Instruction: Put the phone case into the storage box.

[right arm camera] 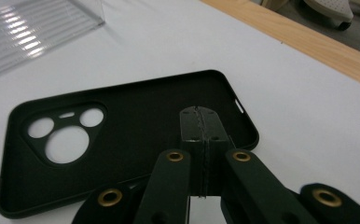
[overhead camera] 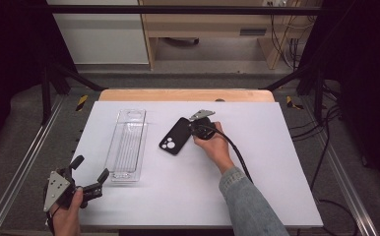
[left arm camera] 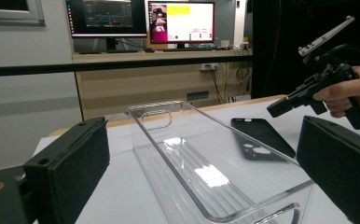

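Observation:
A black phone case (overhead camera: 174, 136) lies inner side up on the white table, camera cut-outs toward the person. My right gripper (overhead camera: 189, 128) is shut with nothing between its jaws, tips hovering just over the case's far end (right arm camera: 122, 140). In the right gripper view the closed jaws (right arm camera: 200, 122) sit above the case's inside face. A clear plastic tray (overhead camera: 127, 145) lies lengthwise to the left of the case. My left gripper (overhead camera: 89, 168) is open at the table's front left, aimed along the tray (left arm camera: 201, 172). From there the right gripper (left arm camera: 276, 108) and case (left arm camera: 262, 137) show beyond.
The white table top (overhead camera: 257, 187) has free room at right and front. A wooden strip (overhead camera: 185, 95) runs along its far edge. Metal rails (overhead camera: 25, 157) flank both sides. Two monitors (left arm camera: 180, 21) stand on a bench behind.

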